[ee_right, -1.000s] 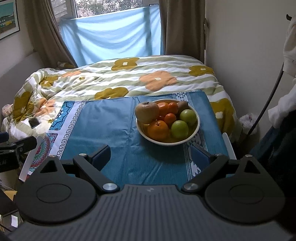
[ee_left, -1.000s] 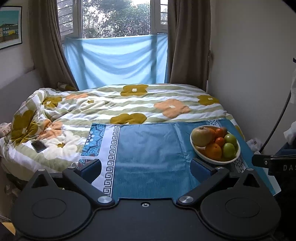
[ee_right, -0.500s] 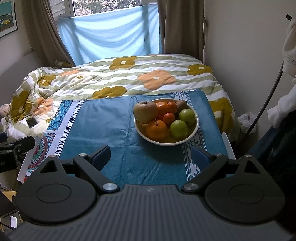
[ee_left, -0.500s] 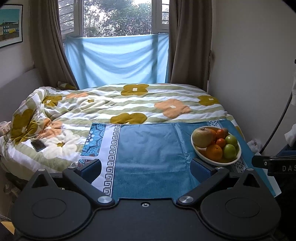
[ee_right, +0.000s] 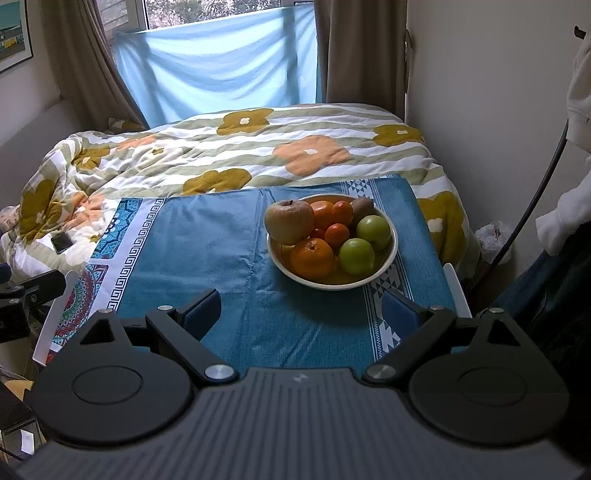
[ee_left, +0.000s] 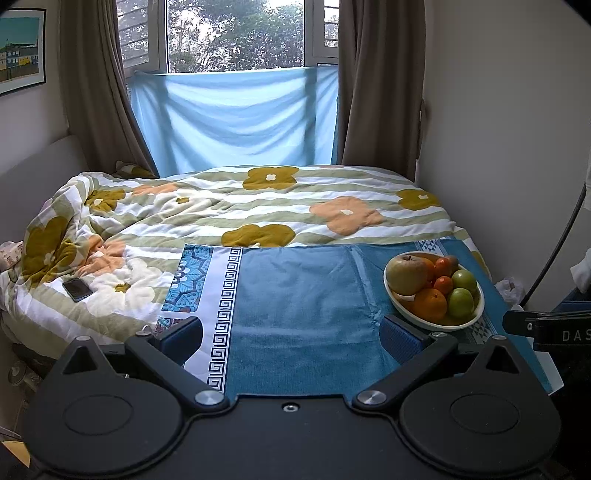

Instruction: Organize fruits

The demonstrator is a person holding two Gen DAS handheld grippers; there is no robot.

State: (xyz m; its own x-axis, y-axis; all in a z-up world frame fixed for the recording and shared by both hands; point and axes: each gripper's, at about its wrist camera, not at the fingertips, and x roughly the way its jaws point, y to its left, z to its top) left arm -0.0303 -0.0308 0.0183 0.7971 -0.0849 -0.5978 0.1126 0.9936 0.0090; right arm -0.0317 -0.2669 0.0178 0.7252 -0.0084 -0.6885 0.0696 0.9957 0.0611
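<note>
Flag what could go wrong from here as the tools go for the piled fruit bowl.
1. The big apple sits high on the pile, leaning over the bowl rim; lifting a neighbour such as the orange could send it rolling onto the blue cloth.
2. The fruits are packed tightly, so the open right tool may nudge the green apples while closing.
3. The cloth may slide if the bowl is pushed.

A floral duvet is spread below the window; a phone is laid on the duvet's left side.
</note>
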